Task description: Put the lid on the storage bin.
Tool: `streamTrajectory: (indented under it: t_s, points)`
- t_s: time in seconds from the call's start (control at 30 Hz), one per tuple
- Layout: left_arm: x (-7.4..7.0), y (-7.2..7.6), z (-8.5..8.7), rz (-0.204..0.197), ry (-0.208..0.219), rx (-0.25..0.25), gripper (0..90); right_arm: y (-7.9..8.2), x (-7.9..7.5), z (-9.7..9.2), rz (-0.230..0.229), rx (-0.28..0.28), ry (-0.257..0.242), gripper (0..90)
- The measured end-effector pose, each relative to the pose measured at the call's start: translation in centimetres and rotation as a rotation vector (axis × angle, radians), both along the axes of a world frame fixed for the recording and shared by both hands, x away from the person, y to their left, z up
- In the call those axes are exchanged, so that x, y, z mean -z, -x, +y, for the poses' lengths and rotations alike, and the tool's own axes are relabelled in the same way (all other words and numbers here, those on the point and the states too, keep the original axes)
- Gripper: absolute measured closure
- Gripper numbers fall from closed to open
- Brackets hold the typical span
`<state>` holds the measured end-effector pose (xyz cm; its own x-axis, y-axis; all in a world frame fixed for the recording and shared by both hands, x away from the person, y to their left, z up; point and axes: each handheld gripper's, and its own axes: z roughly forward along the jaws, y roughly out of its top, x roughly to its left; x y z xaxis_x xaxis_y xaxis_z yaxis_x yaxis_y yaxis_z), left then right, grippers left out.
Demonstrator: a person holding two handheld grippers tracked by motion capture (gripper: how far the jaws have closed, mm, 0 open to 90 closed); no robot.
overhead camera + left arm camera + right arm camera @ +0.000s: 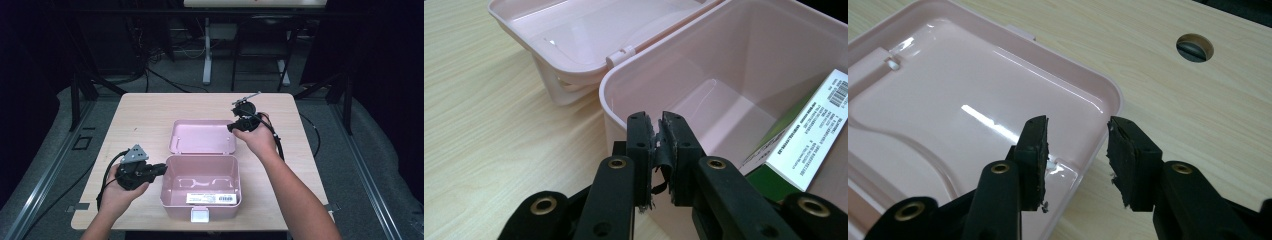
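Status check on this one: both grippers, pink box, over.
Left gripper shut on box wall. Right gripper open, above lid's corner. Carton inside. Nothing obstructing.

Pink plastic box [744, 75] with hinged lid [574, 35] lying open on a pale wooden table [484, 150]; labelled green-and-white carton [809, 135] inside; the left gripper [659, 150], jaws clamped on the box's near wall at the rim.
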<state>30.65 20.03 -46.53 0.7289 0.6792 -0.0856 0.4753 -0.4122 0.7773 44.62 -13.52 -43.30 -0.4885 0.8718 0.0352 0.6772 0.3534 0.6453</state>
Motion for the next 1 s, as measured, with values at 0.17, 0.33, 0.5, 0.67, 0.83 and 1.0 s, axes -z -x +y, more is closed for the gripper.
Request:
streamTrajectory:
  t_s: [0.17, 0.33, 0.5, 0.67, 0.83, 1.0]
  points:
    - [0.0, 0.0, 0.0, -0.003, -0.001, 0.0, 82.7, -0.3, 0.1, -0.2, -0.001, 0.016, -0.011, 59.8]
    - [0.0, 0.0, -0.1, -0.005, -0.008, -0.001, 82.8, -0.8, 0.4, -0.4, 0.012, 0.034, -0.023, 61.4]
    - [0.0, 0.0, -0.1, -0.004, -0.006, -0.001, 82.9, -1.1, 1.0, -0.1, 0.026, 0.058, -0.031, 62.9]
    - [0.0, 0.0, -0.1, -0.004, -0.006, -0.002, 82.9, -1.6, 2.1, 0.4, 0.047, 0.102, -0.004, 63.0]
    - [0.0, 0.0, -0.1, -0.004, -0.002, -0.002, 82.9, -2.0, 3.0, 0.8, 0.05, 0.137, 0.01, 66.8]
    - [0.0, 0.0, -0.1, -0.004, -0.001, -0.002, 82.9, -2.5, 3.3, 0.7, 0.063, 0.174, 0.003, 66.9]
